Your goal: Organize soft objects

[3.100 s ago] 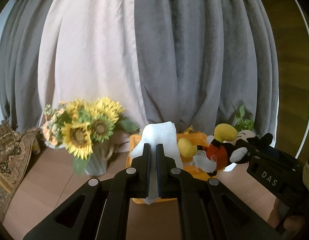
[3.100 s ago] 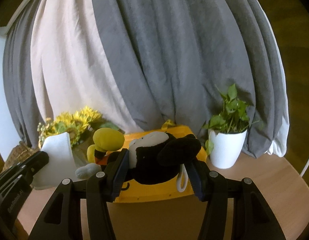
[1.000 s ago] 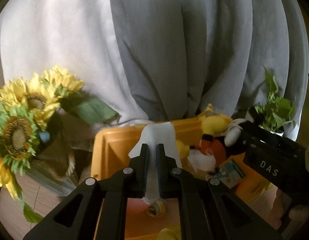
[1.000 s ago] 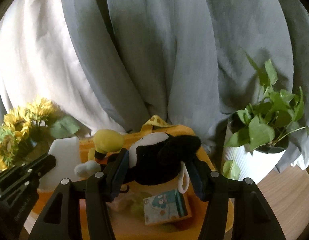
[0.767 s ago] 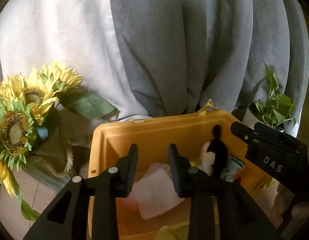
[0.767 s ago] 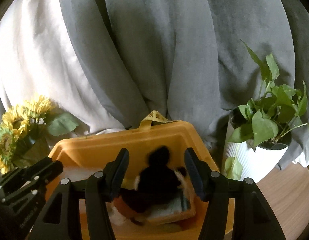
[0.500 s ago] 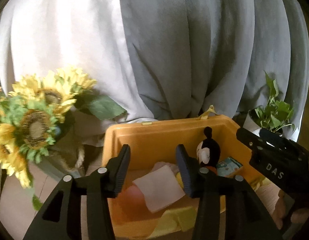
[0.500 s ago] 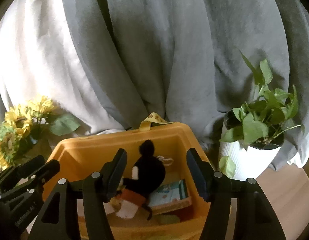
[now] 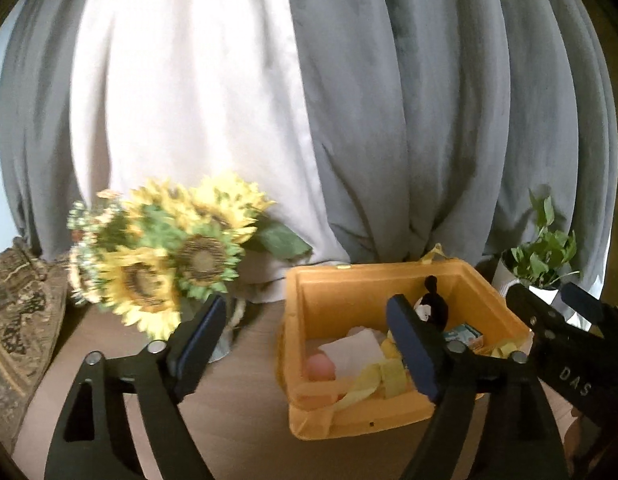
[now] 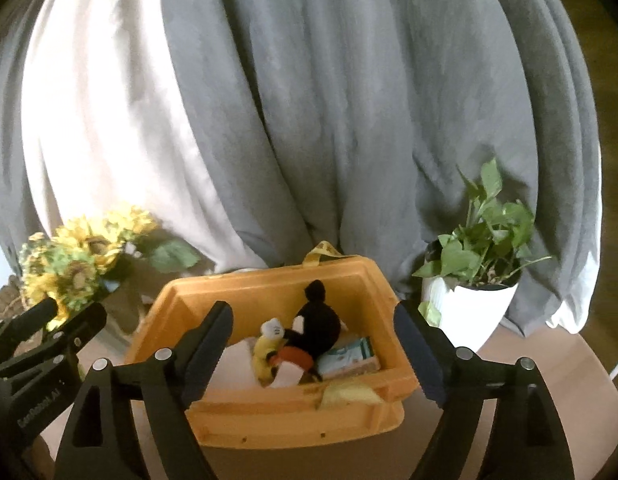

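An orange bin [image 9: 349, 420] [image 10: 301, 420] stands on the wooden table. Inside it lie a white folded cloth [image 9: 353, 350], a black, red and yellow mouse plush [image 10: 309, 330] [image 9: 431, 308], a small printed pack [image 10: 347, 354] and yellow cloth [image 9: 373, 380]. My left gripper [image 9: 309, 348] hangs back from the bin's left front, its jaws opening wide with nothing between them. My right gripper [image 10: 319, 344] is in front of the bin, its jaws opening too and holding nothing; the plush only shows through the gap.
A sunflower bouquet in a vase [image 9: 165, 256] [image 10: 81, 264] stands left of the bin. A white pot with a green plant [image 10: 473, 280] [image 9: 537, 256] stands to its right. Grey and white curtains [image 9: 309, 100] hang behind. A patterned cushion [image 9: 17, 320] lies far left.
Both grippers let go: the white cloth and the plush dropped into the bin. Both sets of jaws spread wide, and both grippers pulled back and up from the bin.
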A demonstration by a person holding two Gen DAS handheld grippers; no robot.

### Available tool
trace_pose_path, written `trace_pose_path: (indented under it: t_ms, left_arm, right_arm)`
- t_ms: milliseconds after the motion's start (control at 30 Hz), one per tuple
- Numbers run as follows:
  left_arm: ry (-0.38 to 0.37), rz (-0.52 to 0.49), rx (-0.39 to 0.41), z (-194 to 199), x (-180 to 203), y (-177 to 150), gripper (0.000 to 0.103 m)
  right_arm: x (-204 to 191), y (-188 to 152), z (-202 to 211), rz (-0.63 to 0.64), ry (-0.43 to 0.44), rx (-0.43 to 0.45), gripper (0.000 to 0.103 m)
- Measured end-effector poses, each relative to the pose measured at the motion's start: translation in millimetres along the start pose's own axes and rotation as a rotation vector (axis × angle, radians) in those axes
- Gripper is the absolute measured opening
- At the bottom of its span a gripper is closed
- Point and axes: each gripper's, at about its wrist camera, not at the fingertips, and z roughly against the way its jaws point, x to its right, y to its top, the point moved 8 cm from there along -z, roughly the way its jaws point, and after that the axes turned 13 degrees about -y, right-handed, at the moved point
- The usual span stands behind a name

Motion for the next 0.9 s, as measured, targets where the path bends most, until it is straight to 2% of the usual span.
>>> trace_pose_path:
  t_ms: [233,333,900]
  left_arm:
    - [0.019,-0.004,0.032,46,-5,-2,0.098]
    - [0.012,-0.013,0.043,63,-7,-3,0.100]
    - [-0.095,-0.066,0.037,140,-6,-26,0.103]
  right_arm:
    - [-3,-6,47,0.006,-0.006,0.030,0.089]
    - [-1,-9,66,-0.008,-0.022,0.042,0.090]
    - [2,-41,167,-0.077,-0.155,0.083,0.091]
